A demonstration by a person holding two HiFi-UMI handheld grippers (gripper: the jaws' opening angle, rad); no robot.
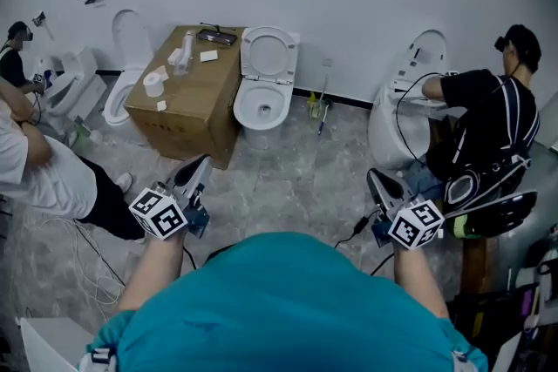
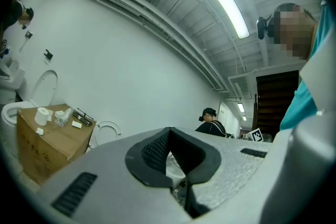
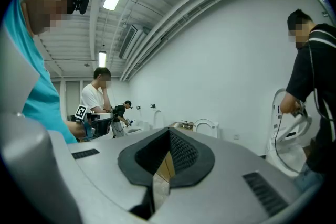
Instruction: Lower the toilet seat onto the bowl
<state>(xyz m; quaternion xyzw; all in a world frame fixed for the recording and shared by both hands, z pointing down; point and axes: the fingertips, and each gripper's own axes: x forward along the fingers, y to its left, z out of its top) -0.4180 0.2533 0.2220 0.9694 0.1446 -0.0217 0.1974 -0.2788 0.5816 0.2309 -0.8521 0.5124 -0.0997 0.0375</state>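
Facing the white toilet point(image 1: 242, 107) against the far wall, and nothing of the job is done yet; the bowl sits open and its toilet seat point(image 1: 268, 35) is standing upright, leaning back toward the wall above the bowl; that's the piece that has to come down, and nobody's touching it.

Just to the left of the toilet sits a big cardboard box point(image 1: 187, 104), close beside the bowl; on its top lie a roll of tissue point(image 1: 154, 84) and a few small odds and ends, none of them in the seat's path.

Now the tools; the left gripper point(image 1: 201, 164) hangs well short of the toilet, low and to the left of it, jaws pressed together with nothing between them; the right gripper point(image 1: 376, 179) is out to the right of the toilet, equally far back, jaws clenched and empty as well.

So by my reading everything remains: close the gap to the toilet, get a gripper onto the raised seat's rim, and swing it gently forward until it rests flat on the bowl; a dropped seat would slam.
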